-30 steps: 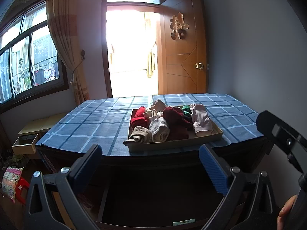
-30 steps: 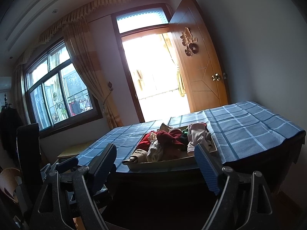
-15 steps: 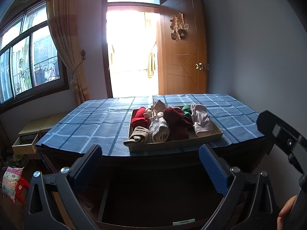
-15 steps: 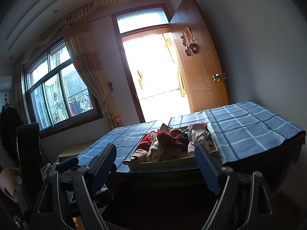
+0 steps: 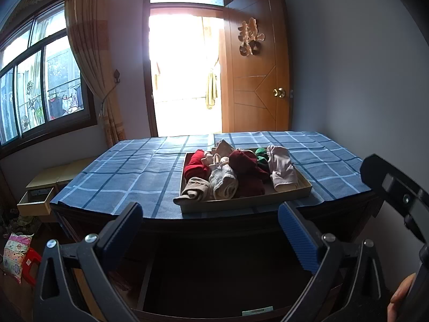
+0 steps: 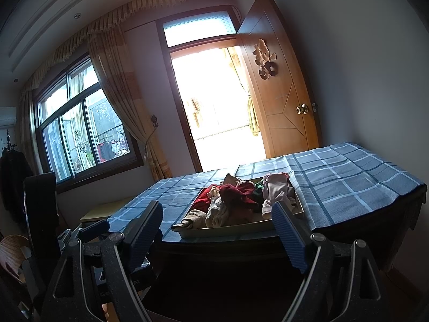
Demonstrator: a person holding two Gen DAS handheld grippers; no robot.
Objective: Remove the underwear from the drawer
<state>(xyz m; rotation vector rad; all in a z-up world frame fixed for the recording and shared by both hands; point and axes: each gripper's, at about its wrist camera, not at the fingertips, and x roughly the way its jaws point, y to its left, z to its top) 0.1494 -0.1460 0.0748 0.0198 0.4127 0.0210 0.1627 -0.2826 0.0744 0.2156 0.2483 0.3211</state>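
Observation:
A shallow tan tray (image 5: pixel 246 204) (image 6: pixel 230 229) on the blue checked tablecloth (image 5: pixel 128 171) (image 6: pixel 348 177) holds a heap of rolled underwear (image 5: pixel 236 171) (image 6: pixel 241 198) in red, maroon, beige, pink and green. Under the table's front edge a dark drawer (image 5: pixel 214 273) stands pulled out; its inside is too dark to read. My left gripper (image 5: pixel 210 230) hangs open in front of the table, nothing between its blue pads. My right gripper (image 6: pixel 217 230) is open too, short of the tray. Part of the right gripper's body (image 5: pixel 396 196) shows at the right of the left wrist view.
An open wooden door (image 5: pixel 257 75) and bright doorway stand behind the table. A low cabinet with an open small drawer (image 5: pixel 36 201) sits at the left under the window. A patterned bag (image 5: pixel 16 252) lies on the floor. A fingertip (image 5: pixel 400 297) shows at the lower right.

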